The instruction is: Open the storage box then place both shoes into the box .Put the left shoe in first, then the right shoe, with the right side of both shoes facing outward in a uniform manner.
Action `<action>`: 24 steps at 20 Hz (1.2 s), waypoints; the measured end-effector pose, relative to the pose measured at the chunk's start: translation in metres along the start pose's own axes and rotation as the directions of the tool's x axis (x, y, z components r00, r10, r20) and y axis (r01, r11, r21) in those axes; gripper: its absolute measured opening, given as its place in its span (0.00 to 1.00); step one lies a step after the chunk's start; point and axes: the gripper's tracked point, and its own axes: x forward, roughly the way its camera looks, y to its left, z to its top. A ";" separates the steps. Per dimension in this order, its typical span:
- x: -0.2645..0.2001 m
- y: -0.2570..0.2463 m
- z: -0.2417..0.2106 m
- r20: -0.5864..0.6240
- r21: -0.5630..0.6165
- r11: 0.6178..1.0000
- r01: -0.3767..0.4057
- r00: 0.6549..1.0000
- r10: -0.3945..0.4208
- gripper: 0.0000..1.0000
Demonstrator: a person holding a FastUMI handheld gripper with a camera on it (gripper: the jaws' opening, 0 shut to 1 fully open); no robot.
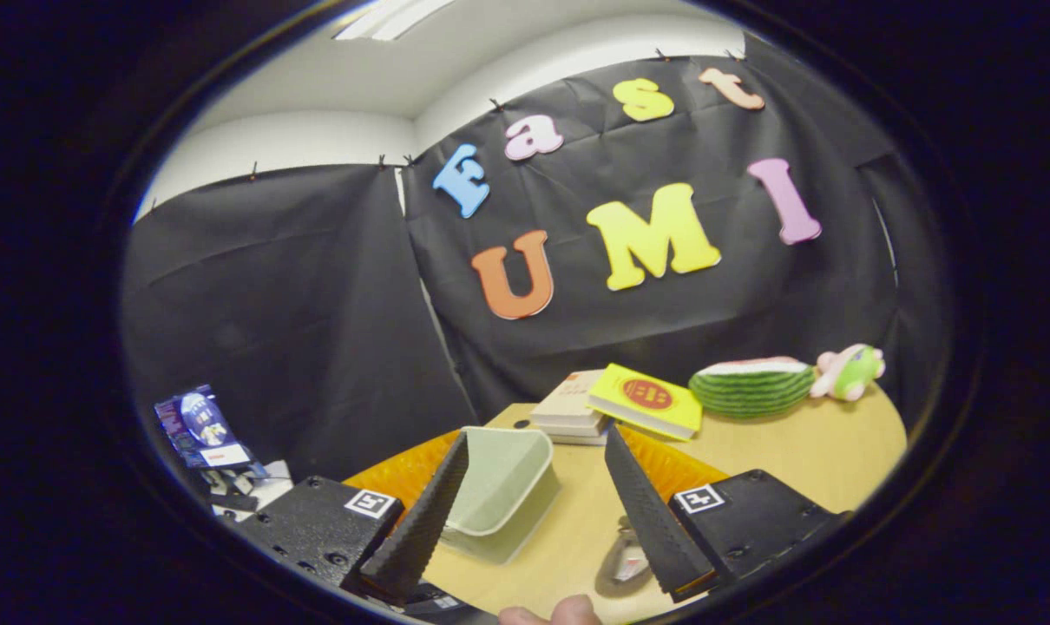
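A hand-held claw [534,512] rides high above a pale wooden desk [803,451], its two fingers spread wide apart and holding nothing. Between the fingers, close against the left one, lies a pale green open-topped tray or lid [503,495], resting on the desk beside a translucent orange piece [664,464] that shows behind both fingers; whether these are parts of the storage box cannot be told from this angle. Just beside the right finger, low on the desk, sits a small pale object [629,560], partly hidden and too blurred to name as a shoe. A fingertip [568,612] of the person holding the tool shows at the near rim.

By the look of things the task is at an early stage: no shoe can be made out inside any container, and both placements, left shoe first and then the right, appear to remain ahead. Whether the box counts as opened is uncertain.

Farther back on the desk stand a stack of books [570,408], with a yellow book [646,401] leaning on it, a watermelon-slice plush [751,386] and a small pink-and-green plush toy [850,369]. Black cloth drapes the booth walls, a white ceiling with a light panel [395,17] above. Off the desk's left side lies a jumble with a blue packet [200,425].
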 end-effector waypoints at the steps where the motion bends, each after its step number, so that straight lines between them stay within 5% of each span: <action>1: 0.013 0.002 -0.014 -0.032 0.033 0.999 -0.040 0.999 0.042 1.00; 11: 0.106 -0.006 -0.122 -0.237 0.347 0.921 -0.179 0.933 0.270 1.00; 24: 0.165 0.009 -0.166 -0.295 0.612 0.774 -0.163 0.861 0.414 1.00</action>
